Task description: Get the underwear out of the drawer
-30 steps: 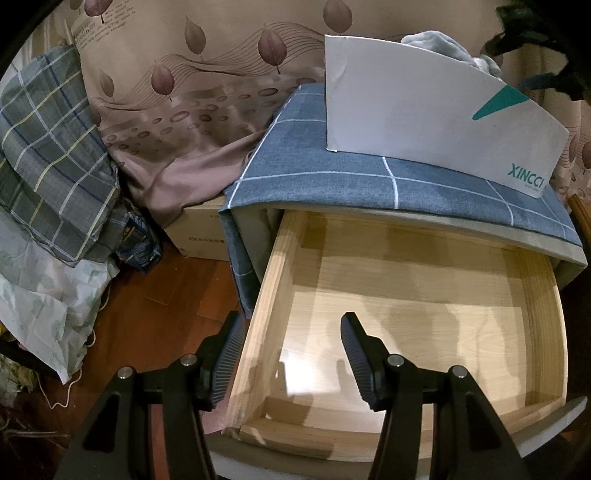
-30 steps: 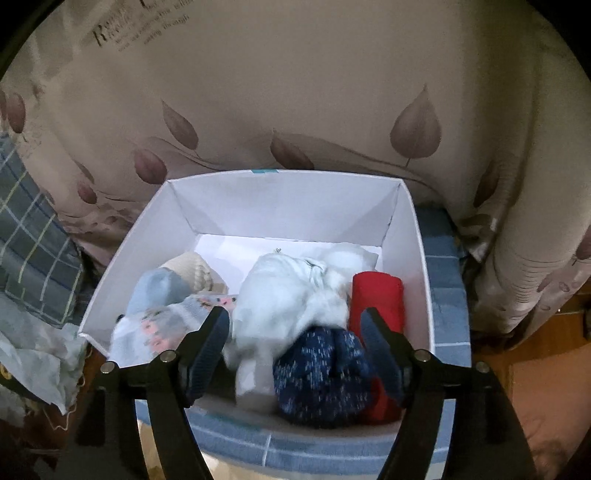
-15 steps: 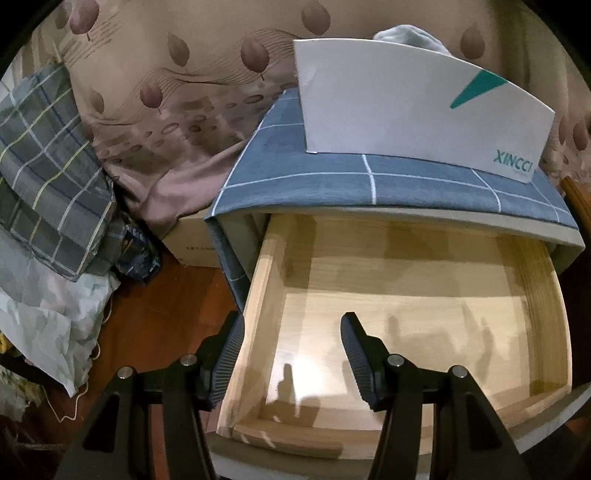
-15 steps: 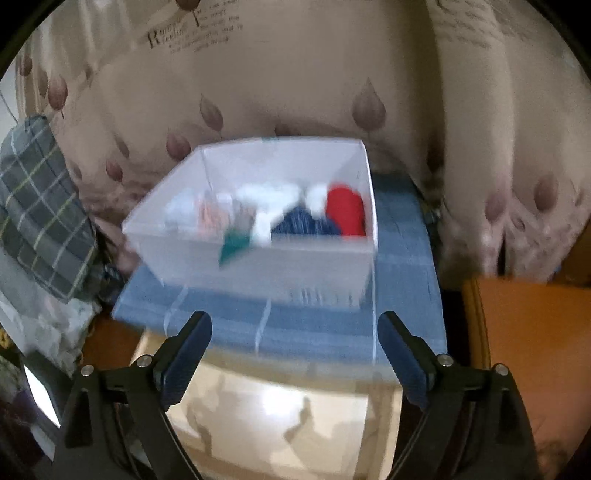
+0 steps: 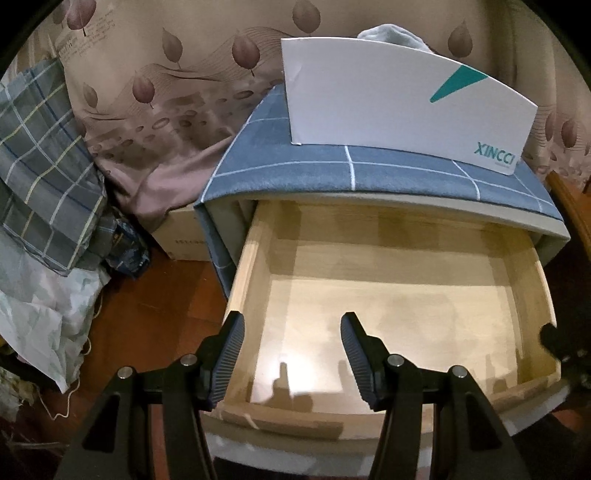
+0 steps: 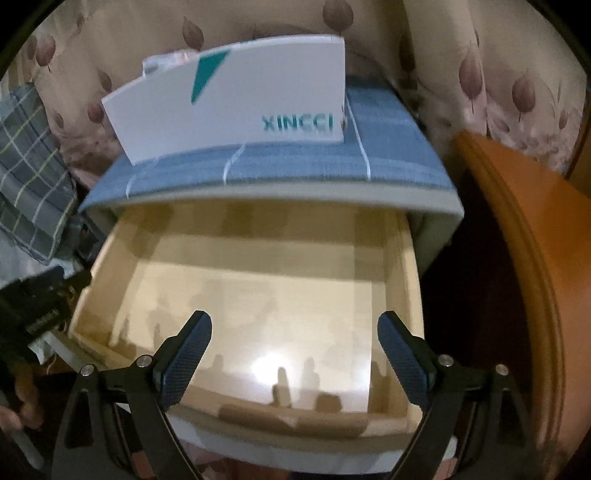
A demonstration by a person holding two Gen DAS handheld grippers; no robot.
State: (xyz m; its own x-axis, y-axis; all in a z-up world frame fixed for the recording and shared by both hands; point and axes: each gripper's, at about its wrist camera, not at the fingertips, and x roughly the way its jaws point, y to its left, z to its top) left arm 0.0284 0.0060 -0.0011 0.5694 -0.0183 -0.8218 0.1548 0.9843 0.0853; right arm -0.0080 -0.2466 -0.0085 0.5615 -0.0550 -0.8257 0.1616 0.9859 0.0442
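Observation:
The pale wooden drawer [image 5: 406,314] [image 6: 277,295] stands pulled out, and no garment shows on its bare floor. Above it, on the blue checked cloth [image 5: 295,173] over the cabinet top, stands a white box [image 5: 388,96] [image 6: 240,107] marked XINCCI. A pale garment [image 5: 391,33] pokes over the box's rim. My left gripper [image 5: 291,325] hangs open over the drawer's front left corner, one finger above the left wall. Over the drawer's front half, my right gripper [image 6: 295,321] is wide open with nothing between its fingers.
Grey plaid fabric [image 5: 40,166] and a crumpled white bag [image 5: 33,314] lie at the left on the wooden floor [image 5: 147,314]. A cardboard box [image 5: 184,236] sits beside the cabinet. A leaf-patterned curtain [image 5: 166,74] hangs behind. Orange-brown furniture [image 6: 524,240] stands close on the right.
My right gripper has drawn back and down from over the white box of clothes to above the open drawer, and its jaws have widened. The left gripper has barely shifted.

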